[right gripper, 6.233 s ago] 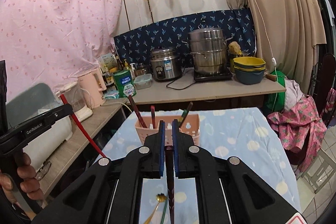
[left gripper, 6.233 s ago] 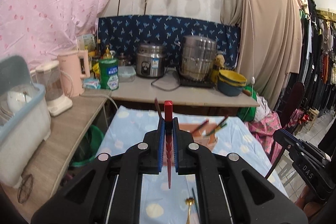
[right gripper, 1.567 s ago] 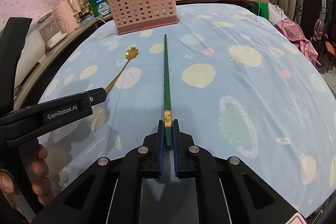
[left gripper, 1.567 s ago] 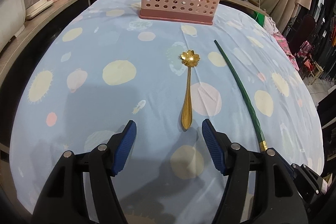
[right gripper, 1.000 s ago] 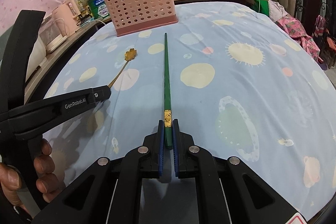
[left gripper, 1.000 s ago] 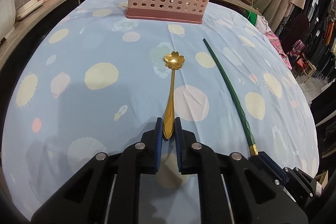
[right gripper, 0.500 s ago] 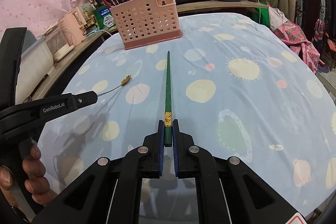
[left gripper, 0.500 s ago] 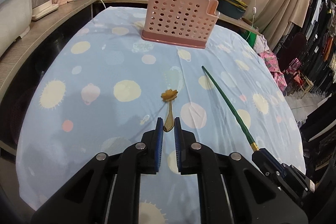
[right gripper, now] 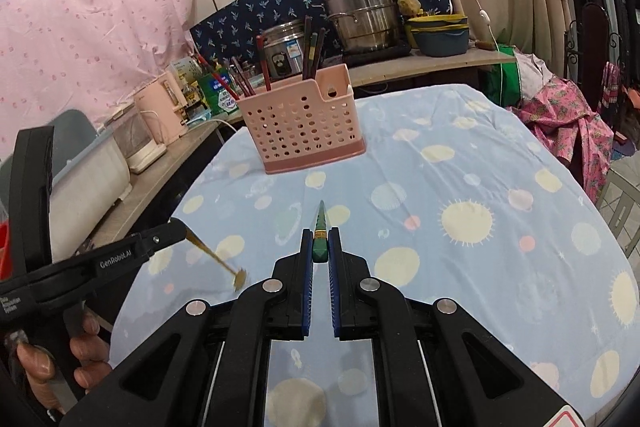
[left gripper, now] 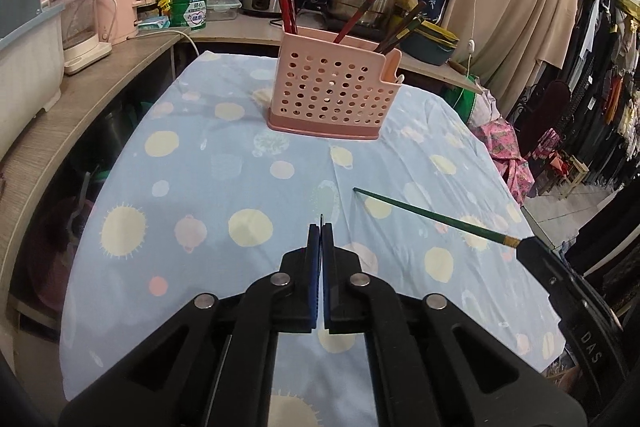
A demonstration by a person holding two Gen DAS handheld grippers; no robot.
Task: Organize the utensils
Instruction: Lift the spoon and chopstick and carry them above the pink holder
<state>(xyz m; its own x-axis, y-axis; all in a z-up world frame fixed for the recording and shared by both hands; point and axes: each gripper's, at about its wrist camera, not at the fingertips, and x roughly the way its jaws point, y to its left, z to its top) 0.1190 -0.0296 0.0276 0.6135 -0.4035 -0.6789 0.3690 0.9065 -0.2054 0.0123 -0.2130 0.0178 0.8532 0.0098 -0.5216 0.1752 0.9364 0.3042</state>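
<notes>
Left gripper (left gripper: 321, 227) was clamped on the gold spoon (right gripper: 216, 255); seen edge-on in its own view, in the right view the spoon hung off the tips, bowl down, clear of the cloth (left gripper: 248, 187). Right gripper (right gripper: 320, 239) was clenched on the green chopstick (left gripper: 432, 217), long axis running straight out ahead toward the caddy (right gripper: 304, 125). The caddy stood upright at the far end, dead ahead of both grippers, other sticks already in it. I judged neither hand clearly nearer.
</notes>
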